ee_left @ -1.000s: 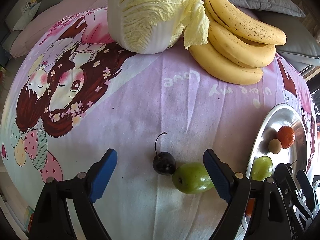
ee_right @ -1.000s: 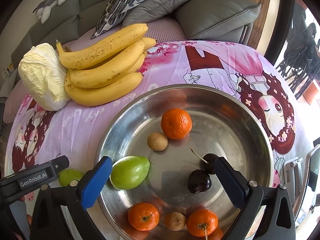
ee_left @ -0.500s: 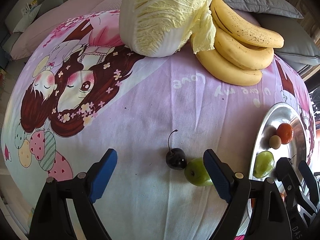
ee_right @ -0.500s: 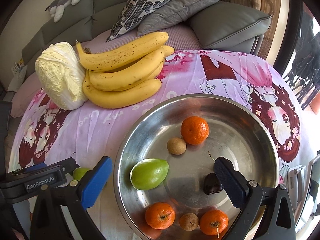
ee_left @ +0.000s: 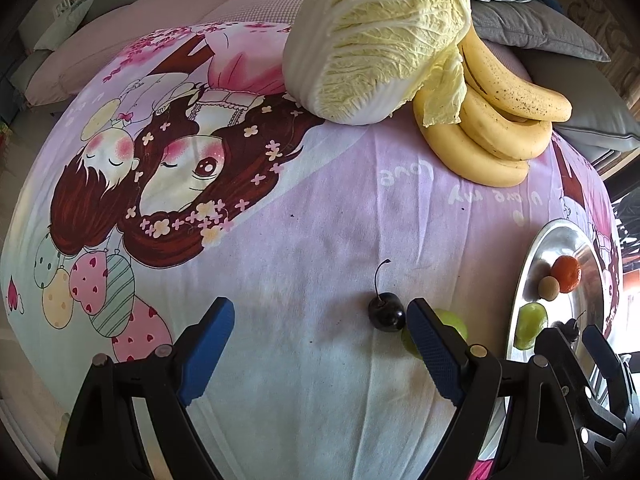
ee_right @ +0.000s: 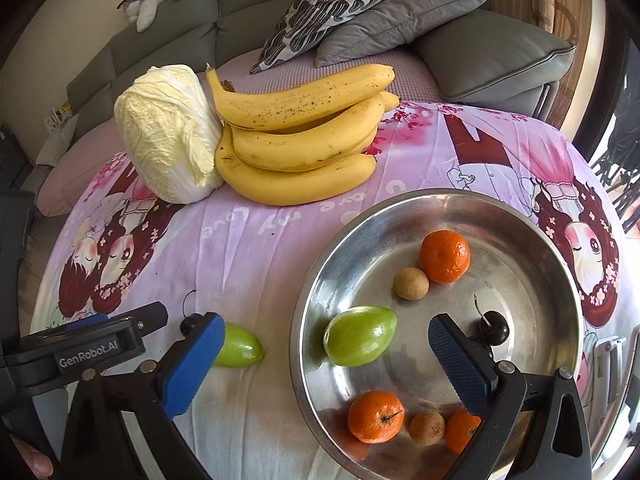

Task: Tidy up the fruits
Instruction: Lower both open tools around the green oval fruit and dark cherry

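A dark cherry (ee_left: 386, 315) and a small green fruit (ee_left: 454, 324) lie on the pink cloth just left of the steel bowl (ee_left: 520, 280). My left gripper (ee_left: 320, 350) is open and empty; the cherry sits by its right finger, which half hides the green fruit. In the right wrist view the green fruit (ee_right: 238, 346) and cherry (ee_right: 190, 324) lie left of the bowl (ee_right: 320, 280). The bowl holds a green fruit (ee_right: 360, 340), oranges (ee_right: 444, 256), brown longans (ee_right: 411, 283) and a cherry (ee_right: 494, 328). My right gripper (ee_right: 326, 362) is open and empty above the bowl's near side.
A bunch of bananas (ee_right: 304, 140) and a napa cabbage (ee_right: 168, 136) lie at the far side of the cloth. They also show in the left wrist view, bananas (ee_left: 500, 120) and cabbage (ee_left: 376, 36). Sofa cushions (ee_right: 400, 16) stand behind.
Both grippers have drawn back and shifted left. The cherry and green fruit now sit at the left gripper's right finger instead of between the fingers. The right gripper has risen away from the bowl.
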Demonstrator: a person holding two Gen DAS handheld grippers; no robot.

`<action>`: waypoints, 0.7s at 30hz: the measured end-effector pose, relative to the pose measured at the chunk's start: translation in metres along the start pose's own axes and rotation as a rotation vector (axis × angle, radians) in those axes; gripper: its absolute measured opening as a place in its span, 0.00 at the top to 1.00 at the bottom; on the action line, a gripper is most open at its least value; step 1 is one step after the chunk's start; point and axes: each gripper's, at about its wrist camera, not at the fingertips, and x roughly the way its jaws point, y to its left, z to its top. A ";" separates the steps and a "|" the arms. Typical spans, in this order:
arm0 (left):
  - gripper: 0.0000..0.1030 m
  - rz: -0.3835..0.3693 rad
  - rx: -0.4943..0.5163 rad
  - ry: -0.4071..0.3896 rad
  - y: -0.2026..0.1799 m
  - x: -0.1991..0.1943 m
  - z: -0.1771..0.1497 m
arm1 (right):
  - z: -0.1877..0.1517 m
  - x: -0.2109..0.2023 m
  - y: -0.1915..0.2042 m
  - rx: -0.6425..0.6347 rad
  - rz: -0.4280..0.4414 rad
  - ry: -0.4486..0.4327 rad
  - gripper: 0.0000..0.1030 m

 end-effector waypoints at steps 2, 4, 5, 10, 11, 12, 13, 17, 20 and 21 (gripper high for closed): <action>0.14 0.001 -0.004 -0.004 0.003 0.001 0.001 | -0.001 -0.001 0.006 -0.003 0.008 0.005 0.00; 0.14 -0.002 -0.010 -0.006 0.008 -0.002 -0.001 | -0.003 -0.003 0.013 -0.015 0.016 0.010 0.00; 0.14 -0.004 -0.012 -0.004 0.009 -0.002 -0.001 | -0.004 -0.003 0.017 -0.023 0.019 0.017 0.00; 0.14 -0.014 -0.031 -0.012 0.021 -0.008 -0.003 | -0.010 -0.006 0.034 -0.047 0.050 0.045 0.00; 0.14 -0.010 -0.039 -0.013 0.025 -0.009 -0.004 | -0.011 -0.006 0.037 -0.053 0.054 0.052 0.00; 0.14 -0.009 -0.049 -0.014 0.029 -0.011 -0.005 | -0.013 -0.006 0.040 -0.060 0.055 0.057 0.00; 0.14 -0.014 -0.060 -0.018 0.032 -0.013 -0.007 | -0.015 -0.006 0.042 -0.069 0.053 0.062 0.00; 0.14 -0.025 -0.090 -0.022 0.048 -0.018 -0.011 | -0.023 -0.004 0.050 -0.087 0.056 0.090 0.00; 0.14 -0.030 -0.109 -0.022 0.060 -0.019 -0.013 | -0.027 -0.003 0.055 -0.098 0.053 0.101 0.00; 0.14 -0.032 -0.118 -0.021 0.064 -0.019 -0.014 | -0.029 -0.003 0.056 -0.103 0.053 0.106 0.00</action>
